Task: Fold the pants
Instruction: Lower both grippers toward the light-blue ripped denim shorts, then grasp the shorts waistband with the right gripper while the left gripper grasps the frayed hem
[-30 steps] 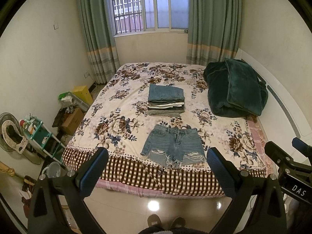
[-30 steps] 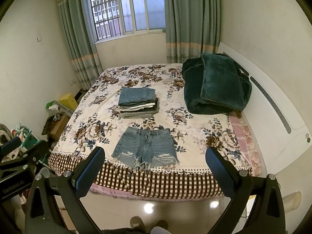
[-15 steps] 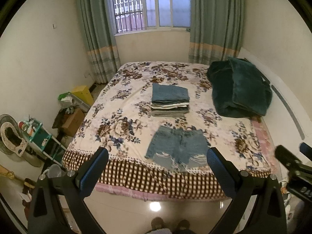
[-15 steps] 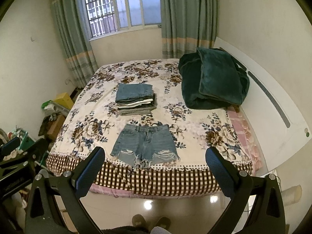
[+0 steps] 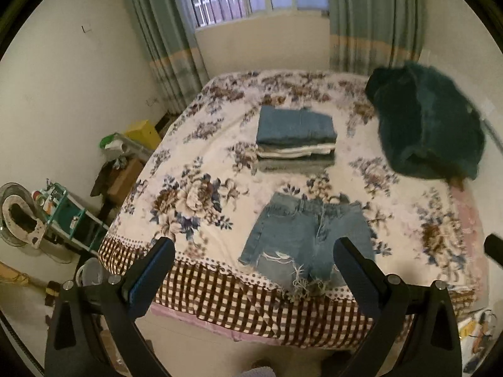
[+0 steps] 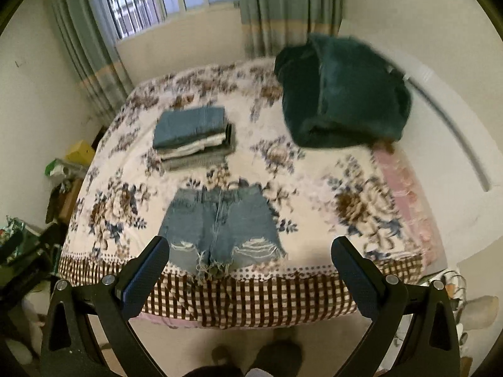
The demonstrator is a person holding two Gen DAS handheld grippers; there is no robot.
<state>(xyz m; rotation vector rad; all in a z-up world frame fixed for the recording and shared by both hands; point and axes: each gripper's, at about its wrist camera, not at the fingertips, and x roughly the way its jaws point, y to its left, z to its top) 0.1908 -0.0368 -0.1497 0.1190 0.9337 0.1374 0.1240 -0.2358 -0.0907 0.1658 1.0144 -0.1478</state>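
A pair of frayed denim shorts (image 5: 306, 235) lies flat near the foot edge of the floral bed (image 5: 195, 163), waistband toward the window; it also shows in the right wrist view (image 6: 220, 229). My left gripper (image 5: 253, 254) is open and empty, held above the floor just short of the bed's foot edge. My right gripper (image 6: 251, 251) is open and empty, likewise short of the bed edge, with the shorts between its fingers in view. The bed also shows in the right wrist view (image 6: 314, 188).
A stack of folded pants (image 5: 295, 138) sits mid-bed beyond the shorts, also in the right wrist view (image 6: 195, 136). A dark green blanket (image 5: 427, 122) is heaped at the right by the headboard (image 6: 456, 132). A shelf (image 5: 63, 213), boxes and a fan crowd the floor left.
Both grippers have moved forward and down toward the bed's foot edge, so the shorts look larger and closer. Both stay open and empty. The views are motion-blurred.
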